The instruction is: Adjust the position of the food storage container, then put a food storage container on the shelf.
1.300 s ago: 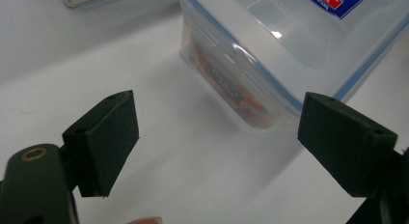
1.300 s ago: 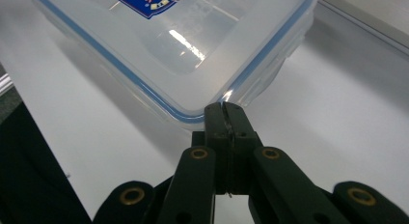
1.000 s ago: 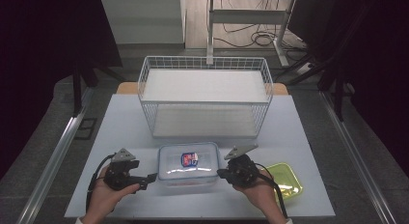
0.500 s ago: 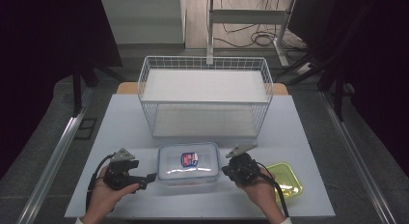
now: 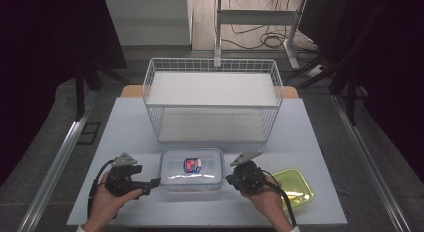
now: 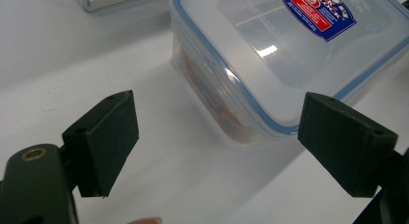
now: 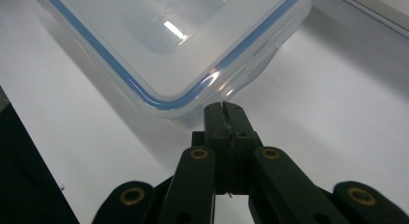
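A clear plastic container (image 5: 191, 168) with a blue-sealed lid and a red and blue label sits on the white table near the front edge. Something orange-red shows through its wall in the left gripper view. My left gripper (image 5: 152, 183) is at its left side, jaws wide open. In the left gripper view, the container (image 6: 289, 55) lies just beyond the left gripper (image 6: 217, 132), partly between the pads, which do not touch it. My right gripper (image 5: 229, 179) is shut at the container's right side. Seen from the right gripper (image 7: 223, 110), its tips lie right at a rounded corner of the container (image 7: 178, 35).
A white wire basket (image 5: 212, 64) stands behind the container in the middle of the table. A shallow yellow-green tray (image 5: 297, 184) lies at the front right, beside my right hand. The table's front edge runs just below both hands.
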Demonstrator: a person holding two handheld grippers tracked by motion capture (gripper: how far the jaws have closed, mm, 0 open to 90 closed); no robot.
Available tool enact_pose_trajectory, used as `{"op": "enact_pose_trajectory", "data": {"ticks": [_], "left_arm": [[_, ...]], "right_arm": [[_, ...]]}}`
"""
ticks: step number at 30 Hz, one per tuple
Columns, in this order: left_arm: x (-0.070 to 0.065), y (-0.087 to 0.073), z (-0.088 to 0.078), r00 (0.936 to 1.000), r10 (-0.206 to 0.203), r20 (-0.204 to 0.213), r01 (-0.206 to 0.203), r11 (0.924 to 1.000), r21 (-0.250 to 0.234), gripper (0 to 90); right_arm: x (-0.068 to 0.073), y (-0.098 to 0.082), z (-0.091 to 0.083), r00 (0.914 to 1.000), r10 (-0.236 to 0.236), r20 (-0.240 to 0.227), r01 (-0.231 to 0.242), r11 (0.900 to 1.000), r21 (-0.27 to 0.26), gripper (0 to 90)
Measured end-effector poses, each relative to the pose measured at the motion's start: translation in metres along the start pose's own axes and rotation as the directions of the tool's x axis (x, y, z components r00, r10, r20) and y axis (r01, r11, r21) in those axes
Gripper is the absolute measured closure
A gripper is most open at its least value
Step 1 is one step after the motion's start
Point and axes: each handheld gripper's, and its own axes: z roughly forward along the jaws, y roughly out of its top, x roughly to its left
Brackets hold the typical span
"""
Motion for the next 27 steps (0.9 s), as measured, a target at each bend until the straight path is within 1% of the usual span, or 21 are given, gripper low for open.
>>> {"op": "enact_pose_trajectory", "data": {"ticks": [1, 4, 5, 7, 8, 9, 10, 11, 12, 13, 14, 18, 19, 20, 21, 22, 23, 24, 25, 26, 27], "left_arm": [[0.001, 0.000, -0.001, 0.9999, -0.009, 0.005, 0.009, 0.9999, -0.006, 14.1], [0.001, 0.000, -0.002, 0.9998, -0.012, 0.013, 0.012, 0.9999, -0.012, 14.5], [0.001, 0.001, -0.003, 0.9996, -0.020, 0.021, 0.020, 0.9997, -0.017, 14.6], [0.001, 0.001, -0.003, 0.9995, -0.021, 0.023, 0.022, 0.9996, -0.017, 14.6], [0.001, 0.001, -0.003, 0.9994, -0.023, 0.026, 0.024, 0.9995, -0.019, 14.6], [0.001, 0.001, -0.003, 0.9993, -0.026, 0.027, 0.026, 0.9994, -0.023, 14.7], [0.001, 0.001, -0.003, 0.9992, -0.028, 0.028, 0.029, 0.9993, -0.026, 14.7], [0.001, 0.001, -0.004, 0.9988, -0.035, 0.034, 0.036, 0.9989, -0.030, 14.7], [0.001, 0.001, -0.004, 0.9988, -0.035, 0.034, 0.036, 0.9989, -0.030, 14.7], [0.002, 0.001, -0.005, 0.9981, -0.044, 0.043, 0.046, 0.9983, -0.036, 14.7], [0.002, 0.001, -0.005, 0.9981, -0.044, 0.043, 0.046, 0.9983, -0.036, 14.7], [0.003, 0.003, -0.005, 0.9969, -0.059, 0.052, 0.062, 0.9969, -0.049, 15.1], [0.004, 0.003, -0.005, 0.9964, -0.065, 0.054, 0.068, 0.9963, -0.052, 15.1], [0.004, 0.003, -0.005, 0.9964, -0.065, 0.054, 0.068, 0.9963, -0.052, 15.2], [0.005, 0.004, -0.004, 0.9958, -0.071, 0.057, 0.074, 0.9961, -0.049, 15.5], [0.006, 0.004, -0.004, 0.9949, -0.078, 0.063, 0.081, 0.9958, -0.043, 15.5], [0.008, 0.006, -0.002, 0.9918, -0.104, 0.075, 0.107, 0.9937, -0.034, 15.3], [0.008, 0.006, -0.002, 0.9918, -0.104, 0.075, 0.107, 0.9937, -0.034, 14.7], [0.011, 0.007, 0.000, 0.9841, -0.141, 0.107, 0.145, 0.9889, -0.030, 14.2], [0.011, 0.007, 0.000, 0.9841, -0.141, 0.107, 0.145, 0.9889, -0.030, 13.7], [0.014, 0.008, 0.002, 0.9774, -0.166, 0.131, 0.171, 0.9848, -0.028, 13.7]], "right_arm": [[-0.001, -0.001, -0.003, 0.9995, 0.000, 0.031, 0.000, 1.000, -0.012, 89.1], [-0.005, -0.002, -0.010, 0.9989, 0.025, 0.040, -0.023, 0.999, -0.044, 84.5], [-0.009, -0.003, -0.016, 0.9981, 0.056, 0.026, -0.054, 0.995, -0.080, 79.2], [-0.012, -0.003, -0.020, 0.9971, 0.075, 0.010, -0.074, 0.992, -0.105, 65.7], [-0.012, -0.003, -0.020, 0.9971, 0.075, 0.010, -0.074, 0.992, -0.105, 65.7], [-0.013, -0.003, -0.021, 0.9954, 0.095, -0.013, -0.096, 0.988, -0.119, 56.5], [-0.015, -0.003, -0.022, 0.9923, 0.119, -0.032, -0.122, 0.984, -0.130, 49.3], [-0.017, -0.003, -0.024, 0.9861, 0.156, -0.057, -0.163, 0.974, -0.159, 39.1], [-0.017, -0.003, -0.024, 0.9861, 0.156, -0.057, -0.163, 0.974, -0.159, 39.1], [-0.018, -0.002, -0.024, 0.9789, 0.184, -0.088, -0.197, 0.965, -0.172, 32.1], [-0.018, -0.002, -0.024, 0.9768, 0.194, -0.091, -0.207, 0.962, -0.175, 29.0], [-0.018, -0.003, -0.024, 0.9753, 0.200, -0.094, -0.215, 0.958, -0.190, 24.5], [-0.019, -0.002, -0.025, 0.9728, 0.203, -0.111, -0.222, 0.954, -0.201, 22.5], [-0.019, -0.002, -0.025, 0.9728, 0.203, -0.111, -0.222, 0.954, -0.201, 22.5], [-0.020, -0.002, -0.026, 0.9705, 0.212, -0.114, -0.233, 0.949, -0.215, 22.1], [-0.020, -0.002, -0.026, 0.9705, 0.212, -0.114, -0.233, 0.949, -0.215, 22.1], [-0.021, -0.002, -0.028, 0.9667, 0.225, -0.122, -0.248, 0.943, -0.222, 22.0], [-0.021, -0.003, -0.028, 0.9650, 0.231, -0.125, -0.253, 0.942, -0.218, 22.1], [-0.022, -0.003, -0.029, 0.9648, 0.231, -0.126, -0.254, 0.942, -0.218, 22.1], [-0.022, -0.003, -0.029, 0.9648, 0.231, -0.126, -0.254, 0.942, -0.218, 22.1], [-0.022, -0.003, -0.029, 0.9661, 0.228, -0.122, -0.250, 0.943, -0.218, 22.1]]}}
